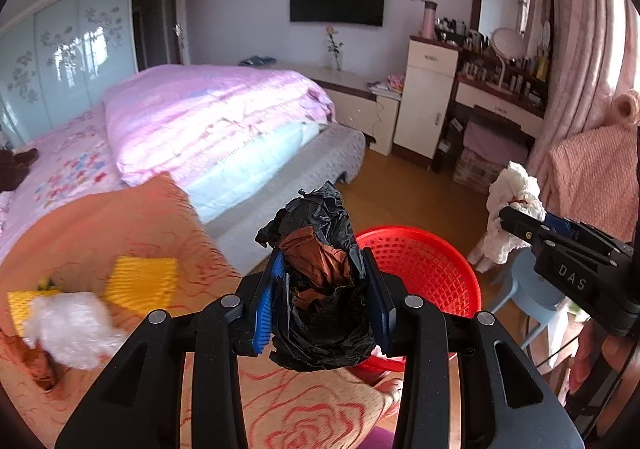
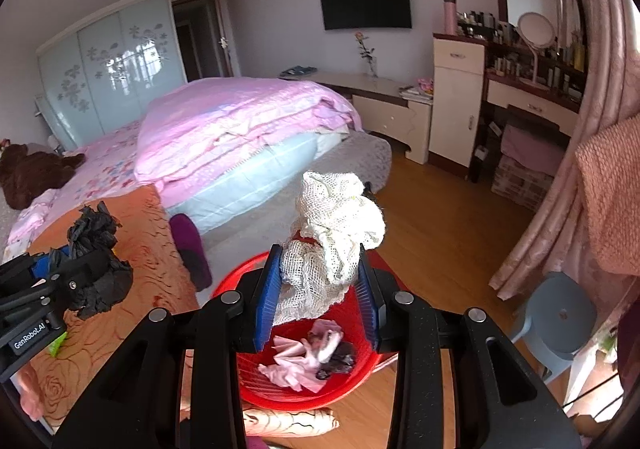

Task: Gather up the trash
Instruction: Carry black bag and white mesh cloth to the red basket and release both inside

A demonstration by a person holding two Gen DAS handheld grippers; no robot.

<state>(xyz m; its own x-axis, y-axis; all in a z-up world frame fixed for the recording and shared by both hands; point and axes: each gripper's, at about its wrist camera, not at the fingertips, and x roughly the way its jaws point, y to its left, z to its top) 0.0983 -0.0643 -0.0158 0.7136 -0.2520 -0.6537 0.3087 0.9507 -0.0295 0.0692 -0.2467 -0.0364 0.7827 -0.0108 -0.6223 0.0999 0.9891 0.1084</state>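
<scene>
My left gripper [image 1: 325,289] is shut on a crumpled black plastic bag [image 1: 320,269] with brown showing inside, held over the bed's edge next to the red mesh basket [image 1: 432,269]. My right gripper [image 2: 320,289] is shut on a wad of white foam netting [image 2: 336,233], held above the red basket [image 2: 360,381], which holds pink and dark scraps. On the orange blanket [image 1: 120,225] lie yellow foam netting [image 1: 140,281] and a white plastic wad [image 1: 72,329]. The right gripper with its netting [image 1: 512,205] shows at right in the left wrist view; the left gripper with its bag [image 2: 96,249] shows at left in the right wrist view.
A bed with a pink quilt [image 2: 240,121] fills the left. A blue plastic stool [image 2: 560,321] stands right of the basket, by pink curtains [image 2: 600,89]. A dressing table and cabinet [image 2: 456,105] line the far wall. A purple slipper [image 2: 192,249] lies on the grey rug.
</scene>
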